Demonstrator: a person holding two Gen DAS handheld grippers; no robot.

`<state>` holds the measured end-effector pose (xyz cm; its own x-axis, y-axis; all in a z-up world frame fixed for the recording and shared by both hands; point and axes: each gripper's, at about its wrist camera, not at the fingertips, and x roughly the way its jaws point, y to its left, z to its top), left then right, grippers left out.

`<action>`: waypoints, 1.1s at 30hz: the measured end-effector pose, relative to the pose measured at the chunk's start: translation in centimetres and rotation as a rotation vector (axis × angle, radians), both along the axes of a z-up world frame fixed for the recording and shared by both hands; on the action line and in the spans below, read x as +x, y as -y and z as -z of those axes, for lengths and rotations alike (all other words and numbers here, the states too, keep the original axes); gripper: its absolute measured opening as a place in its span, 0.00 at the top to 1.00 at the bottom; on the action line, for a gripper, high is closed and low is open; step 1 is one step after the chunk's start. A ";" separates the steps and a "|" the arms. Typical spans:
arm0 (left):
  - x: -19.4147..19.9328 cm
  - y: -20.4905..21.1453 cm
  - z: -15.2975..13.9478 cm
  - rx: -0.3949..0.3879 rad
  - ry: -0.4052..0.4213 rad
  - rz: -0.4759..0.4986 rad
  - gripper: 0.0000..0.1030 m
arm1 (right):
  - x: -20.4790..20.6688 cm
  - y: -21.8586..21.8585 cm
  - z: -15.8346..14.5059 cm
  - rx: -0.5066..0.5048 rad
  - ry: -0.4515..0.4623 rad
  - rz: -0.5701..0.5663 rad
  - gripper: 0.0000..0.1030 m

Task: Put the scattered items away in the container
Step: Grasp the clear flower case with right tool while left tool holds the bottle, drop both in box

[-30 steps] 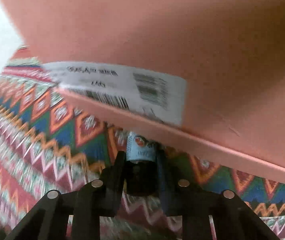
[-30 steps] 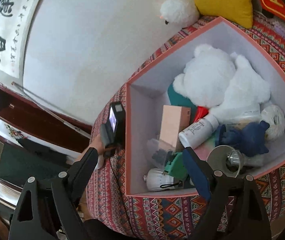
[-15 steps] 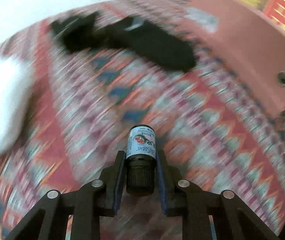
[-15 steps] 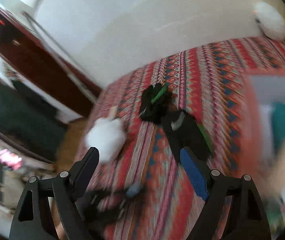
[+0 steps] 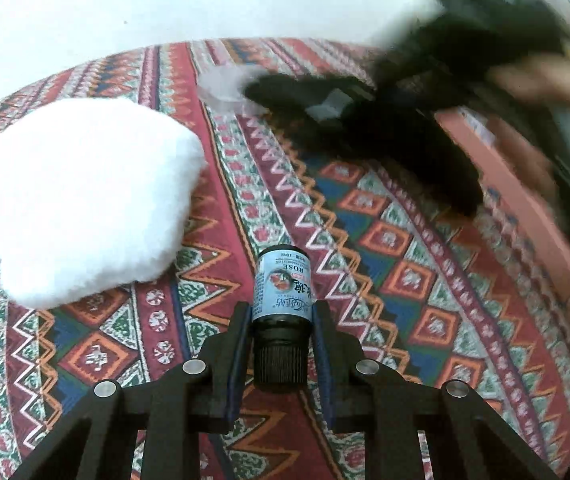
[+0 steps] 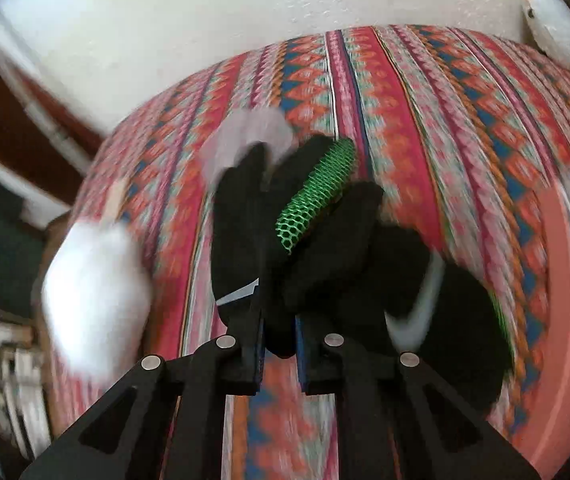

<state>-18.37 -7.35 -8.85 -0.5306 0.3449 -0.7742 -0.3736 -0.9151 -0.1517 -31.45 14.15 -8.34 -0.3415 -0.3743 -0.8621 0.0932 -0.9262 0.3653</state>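
My left gripper (image 5: pixel 281 310) is shut on a small dark bottle (image 5: pixel 283 286) with a blue "ROSE" label, held cap-inward above the patterned bedspread. My right gripper (image 6: pixel 279 342) is shut on a black glove (image 6: pixel 325 216) with a green mesh strip, gripping its near edge. A second black glove (image 6: pixel 457 320) lies just to its right. In the left wrist view the black gloves (image 5: pixel 369 128) lie ahead, with the blurred right gripper and a hand above them. The pink box (image 5: pixel 525 192), also at the right wrist view's right edge as pink box (image 6: pixel 565 320), sits beside the gloves.
A white fluffy ball (image 5: pixel 73 200) rests on the bedspread to my left, the same white ball (image 6: pixel 93 292) in the right view. A crumpled clear wrapper (image 6: pixel 245 132) lies beyond the gloves. A white plush (image 6: pixel 553 28) sits by the wall. The bed's edge drops off at left.
The left gripper swung away from the box side to above the bedspread, still holding the bottle. The right gripper left the box, came down on the gloves and shut on one.
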 end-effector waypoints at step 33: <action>-1.0 3.0 0.0 0.006 0.012 -0.054 0.76 | -20.6 13.7 7.0 0.218 0.059 0.061 0.06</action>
